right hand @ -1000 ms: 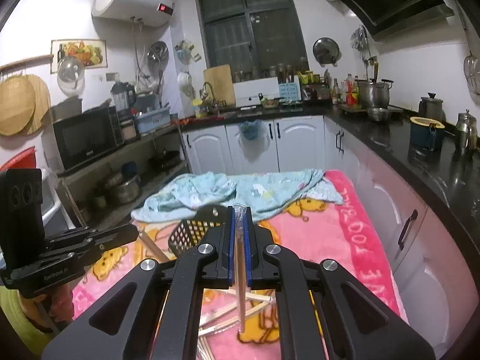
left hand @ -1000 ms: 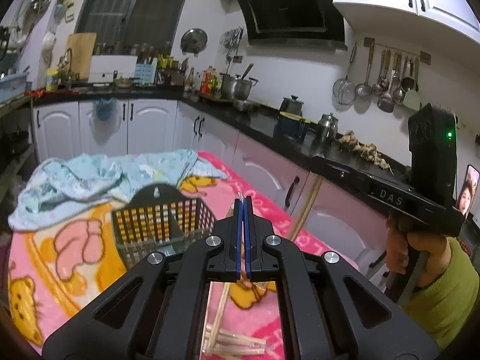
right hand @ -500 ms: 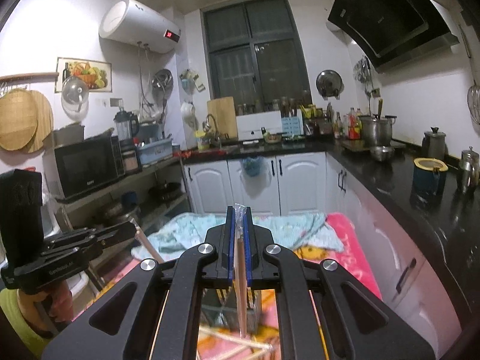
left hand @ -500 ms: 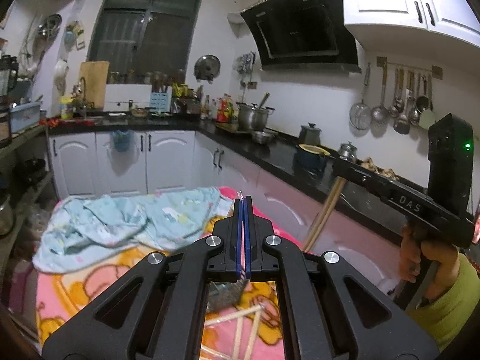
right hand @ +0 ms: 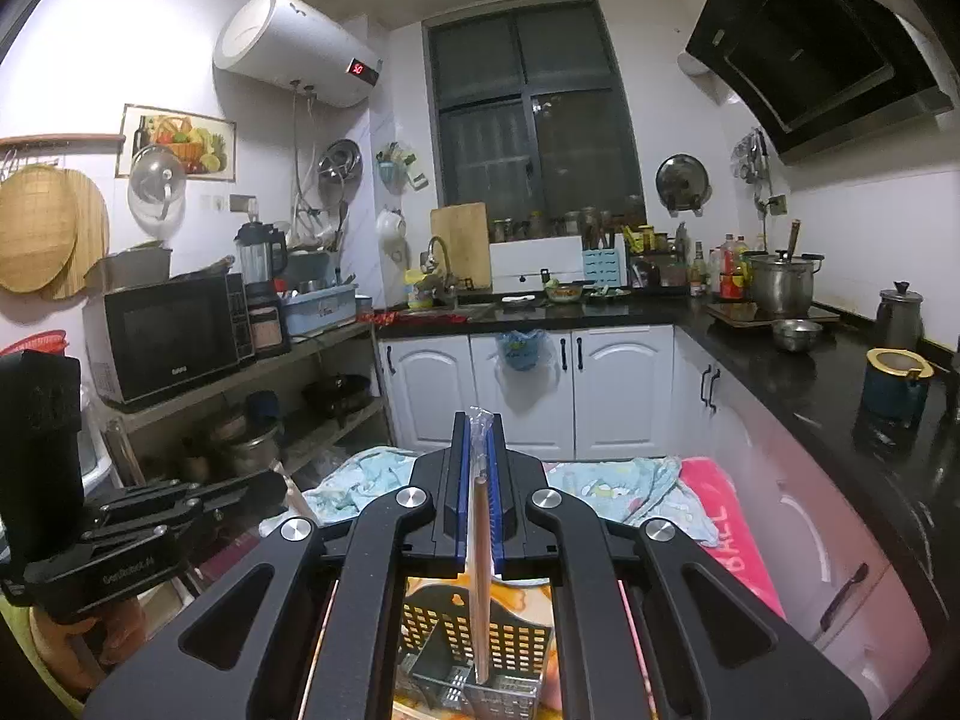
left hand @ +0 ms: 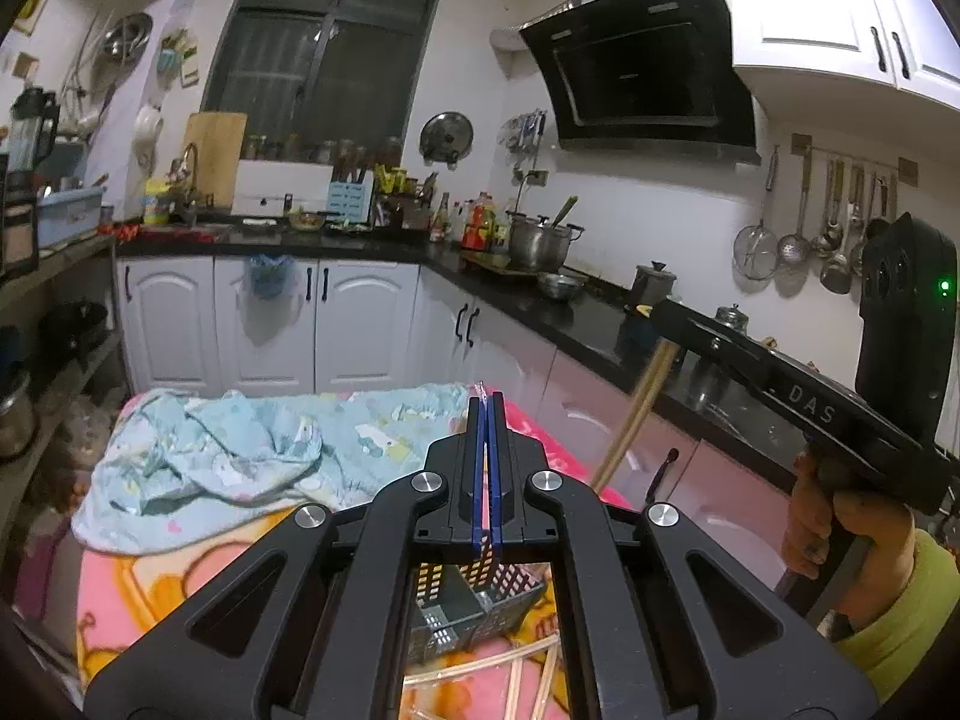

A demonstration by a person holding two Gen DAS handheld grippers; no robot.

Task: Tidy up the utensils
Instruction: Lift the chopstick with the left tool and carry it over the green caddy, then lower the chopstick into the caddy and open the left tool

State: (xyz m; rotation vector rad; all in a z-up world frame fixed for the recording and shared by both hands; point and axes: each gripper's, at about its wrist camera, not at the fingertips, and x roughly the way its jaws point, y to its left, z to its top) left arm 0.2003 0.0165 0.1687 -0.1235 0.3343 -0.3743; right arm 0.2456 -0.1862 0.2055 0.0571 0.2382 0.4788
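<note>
Right gripper (right hand: 478, 468) clamped on a wrapped chopstick (right hand: 480, 576), hanging over the grey basket (right hand: 480, 648). Left gripper (left hand: 487, 468) pressed shut, perhaps on a thin wrapper. Loose chopsticks (left hand: 480, 666) near the basket on the pink surface (left hand: 150, 594).

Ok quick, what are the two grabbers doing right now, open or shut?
Left gripper: shut; whether it pinches anything cannot be told.
Right gripper: shut on a wrapped chopstick, above the basket.

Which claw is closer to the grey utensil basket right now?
Hard to call; probably the right claw: its chopstick hangs directly over the utensil basket. The left claw hovers above the basket too, shut.
</note>
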